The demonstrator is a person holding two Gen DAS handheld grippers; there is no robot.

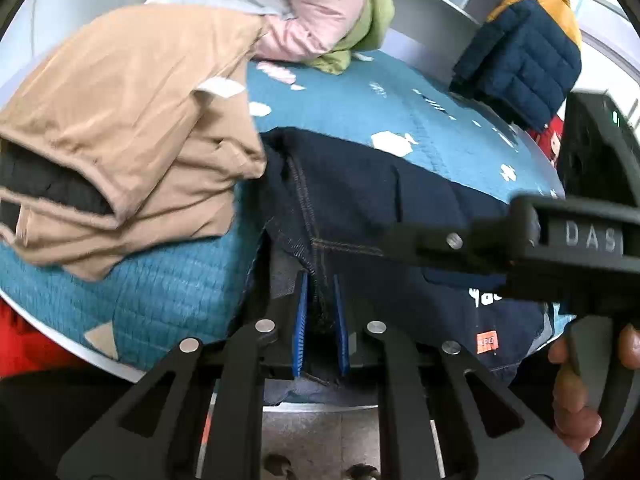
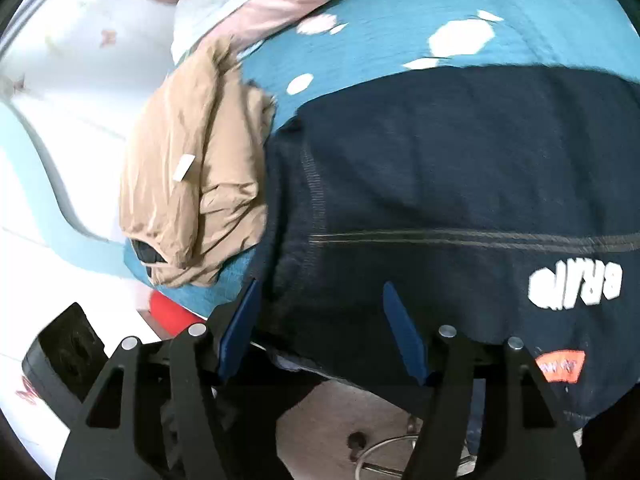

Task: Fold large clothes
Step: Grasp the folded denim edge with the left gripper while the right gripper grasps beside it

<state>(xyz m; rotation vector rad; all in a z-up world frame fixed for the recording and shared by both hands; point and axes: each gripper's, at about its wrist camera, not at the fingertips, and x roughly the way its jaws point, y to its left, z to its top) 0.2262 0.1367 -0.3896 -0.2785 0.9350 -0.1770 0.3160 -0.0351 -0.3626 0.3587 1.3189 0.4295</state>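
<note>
Navy sweatshirt [image 1: 360, 200] spread over the near edge of the worktop [image 1: 168, 288], hem hanging off toward both tools, long axis running along that edge. Left tool [image 1: 320, 320] nearly closed, pinching the stitched seam at the garment's left corner. Right tool [image 2: 320, 328] wide open, straddling the hem just beside it, gripping nothing yet. Tan jacket [image 1: 120, 120] bunched at the left edge.

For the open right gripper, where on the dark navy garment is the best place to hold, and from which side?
Probably the near hem of the navy garment, right of where the left gripper already pinches it. The right gripper is open in front of that edge, which hangs over the table's near side. Coming from the near side, one finger above and one below, looks easiest.
</note>
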